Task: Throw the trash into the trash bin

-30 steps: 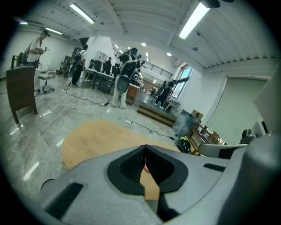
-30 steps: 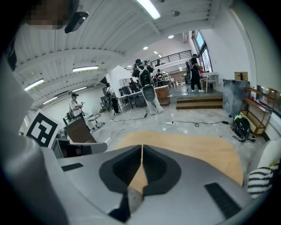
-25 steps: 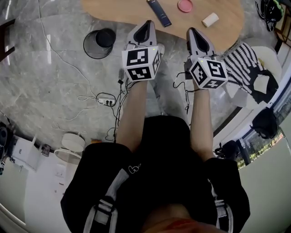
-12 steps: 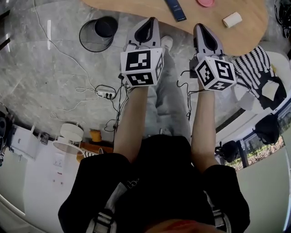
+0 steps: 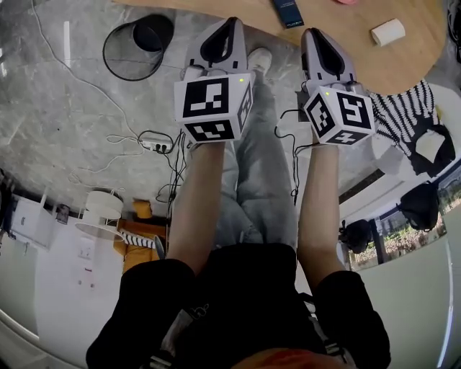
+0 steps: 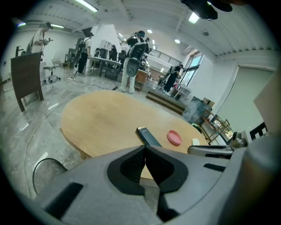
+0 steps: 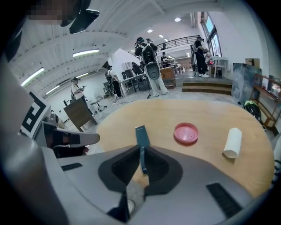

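A black wire trash bin [image 5: 130,50] stands on the grey floor, left of the wooden table [image 5: 414,39]. On the table lie a dark blue box [image 5: 288,10], a pink lid [image 7: 186,132] and a white paper roll [image 5: 387,32]. My left gripper [image 5: 231,23] is shut and empty, its tip short of the table's near edge. My right gripper [image 5: 312,33] is beside it, jaws shut on nothing, tip at that edge. In the left gripper view the shut jaws [image 6: 144,148] point at the box [image 6: 148,136]. The right gripper's jaws [image 7: 141,148] line up with the box [image 7: 141,134], and the roll [image 7: 232,142] lies to its right.
A power strip with tangled cables [image 5: 153,144] lies on the floor below the bin. A striped cloth on a seat [image 5: 403,108] is at the right. My legs and shoe [image 5: 259,59] are under the grippers. People and a dark chair [image 6: 26,79] are far behind the table.
Both grippers have sunk lower, still side by side and shut. In the head view the table and bin have slid toward the top edge, and my legs show more.
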`<state>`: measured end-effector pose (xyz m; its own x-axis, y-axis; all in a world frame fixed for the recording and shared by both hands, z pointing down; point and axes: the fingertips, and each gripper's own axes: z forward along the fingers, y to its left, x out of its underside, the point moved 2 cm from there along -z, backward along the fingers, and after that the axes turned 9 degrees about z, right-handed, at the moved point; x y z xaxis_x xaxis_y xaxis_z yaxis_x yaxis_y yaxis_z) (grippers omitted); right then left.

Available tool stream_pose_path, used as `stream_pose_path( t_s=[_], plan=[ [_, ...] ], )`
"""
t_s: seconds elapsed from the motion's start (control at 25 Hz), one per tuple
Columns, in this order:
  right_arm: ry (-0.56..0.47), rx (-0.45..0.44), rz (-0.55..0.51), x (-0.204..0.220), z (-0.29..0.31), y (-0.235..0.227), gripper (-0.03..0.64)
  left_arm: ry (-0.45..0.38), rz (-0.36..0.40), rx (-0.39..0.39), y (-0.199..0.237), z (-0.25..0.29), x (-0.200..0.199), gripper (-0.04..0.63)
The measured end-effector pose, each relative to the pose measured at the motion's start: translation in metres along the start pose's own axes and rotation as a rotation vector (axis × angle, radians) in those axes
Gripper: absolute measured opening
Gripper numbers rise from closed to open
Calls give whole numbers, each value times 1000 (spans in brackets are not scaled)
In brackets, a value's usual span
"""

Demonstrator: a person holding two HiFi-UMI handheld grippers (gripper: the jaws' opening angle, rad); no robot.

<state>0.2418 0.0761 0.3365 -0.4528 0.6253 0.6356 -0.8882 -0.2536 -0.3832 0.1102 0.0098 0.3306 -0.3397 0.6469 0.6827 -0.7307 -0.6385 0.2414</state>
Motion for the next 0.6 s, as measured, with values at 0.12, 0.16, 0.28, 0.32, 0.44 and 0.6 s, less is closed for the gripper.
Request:
stream_pose_path(
  t_s=[0.12, 0.16, 0.28, 0.32, 0.44, 0.6],
  plan=[
    [14, -36, -31, 9, 18, 2, 15, 6, 4, -4, 7, 7, 6, 8],
    [16, -42, -46, 10, 24, 2, 16, 9, 7, -3, 8, 8, 8, 8],
    [47, -29, -96, 16, 39, -5, 126, 18, 20, 0, 7, 11, 14, 8],
    [65, -23, -106, 19, 44, -7, 165, 22, 23, 1, 7, 11, 16, 8],
    [110, -5, -150, 25, 58, -9, 186, 28, 23, -5, 11, 9, 19, 8],
    [165, 36, -246, 32, 73, -14, 192, 25, 12, -10, 15, 7, 22, 8]
  ],
)
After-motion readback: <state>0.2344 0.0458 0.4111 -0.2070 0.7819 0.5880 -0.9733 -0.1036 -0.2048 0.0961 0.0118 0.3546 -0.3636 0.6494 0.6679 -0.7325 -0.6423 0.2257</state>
